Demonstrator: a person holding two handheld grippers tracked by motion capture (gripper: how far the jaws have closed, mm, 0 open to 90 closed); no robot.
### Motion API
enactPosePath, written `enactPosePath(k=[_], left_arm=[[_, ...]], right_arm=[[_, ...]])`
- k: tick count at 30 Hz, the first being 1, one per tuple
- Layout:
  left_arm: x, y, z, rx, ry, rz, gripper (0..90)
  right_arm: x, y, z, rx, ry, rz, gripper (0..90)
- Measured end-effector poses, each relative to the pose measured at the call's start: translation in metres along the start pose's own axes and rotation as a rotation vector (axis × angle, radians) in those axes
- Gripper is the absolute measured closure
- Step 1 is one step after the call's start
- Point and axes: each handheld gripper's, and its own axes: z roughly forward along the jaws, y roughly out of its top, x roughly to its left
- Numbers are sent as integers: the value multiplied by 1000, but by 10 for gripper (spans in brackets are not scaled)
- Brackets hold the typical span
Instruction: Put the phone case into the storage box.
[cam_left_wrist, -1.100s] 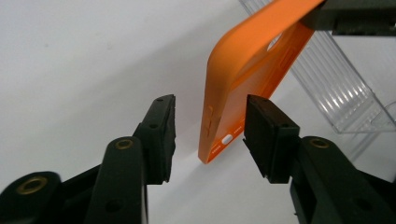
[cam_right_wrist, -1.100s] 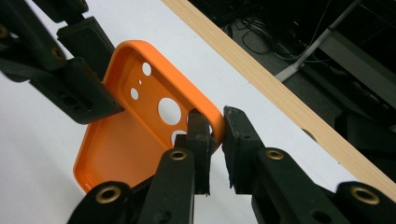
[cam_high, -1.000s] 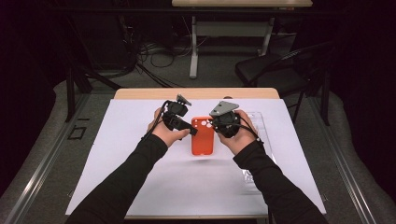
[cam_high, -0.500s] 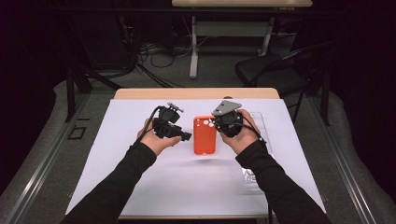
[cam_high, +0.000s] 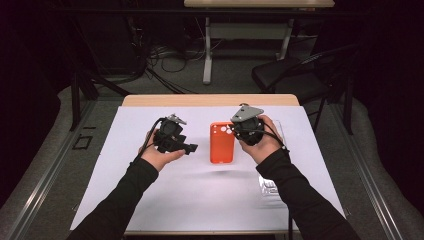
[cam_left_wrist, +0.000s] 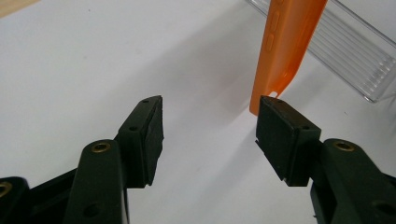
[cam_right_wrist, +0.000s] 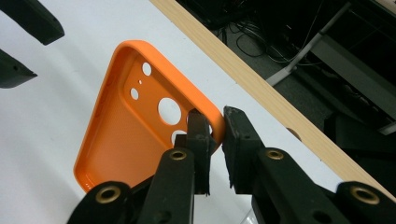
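Orange phone case (cam_high: 222, 142) at frame centre on the white surface (cam_high: 200, 195). Right tongs (cam_right_wrist: 215, 126) clamped on its top rim by the camera cutouts. Left tongs (cam_left_wrist: 209, 122), left of case, jaws just been opening, nothing between them; case edge just beyond one jaw.

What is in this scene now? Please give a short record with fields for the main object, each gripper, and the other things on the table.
main object: orange phone case, open side up, camera holes at the far end
right gripper: shut on the wall of the phone case at its camera corner
left gripper: open, nothing between its pads; its jaws have just been opening; the case edge is just beyond one pad
other thing: clear plastic box behind the case
surface: white sheet on a wooden table
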Motion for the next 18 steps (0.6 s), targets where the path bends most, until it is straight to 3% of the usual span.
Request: enactPosePath(k=[3, 11, 18], left_arm=[[3, -5, 0, -1, 14, 8, 419], [10, -23, -2, -36, -1, -66, 273], [14, -40, -4, -61, -32, -95, 215]], right_arm=[[-2, 0, -2, -4, -1, 2, 820], [-8, 0, -5, -7, 2, -2, 820], [-11, 3, -9, -10, 7, 2, 820]])
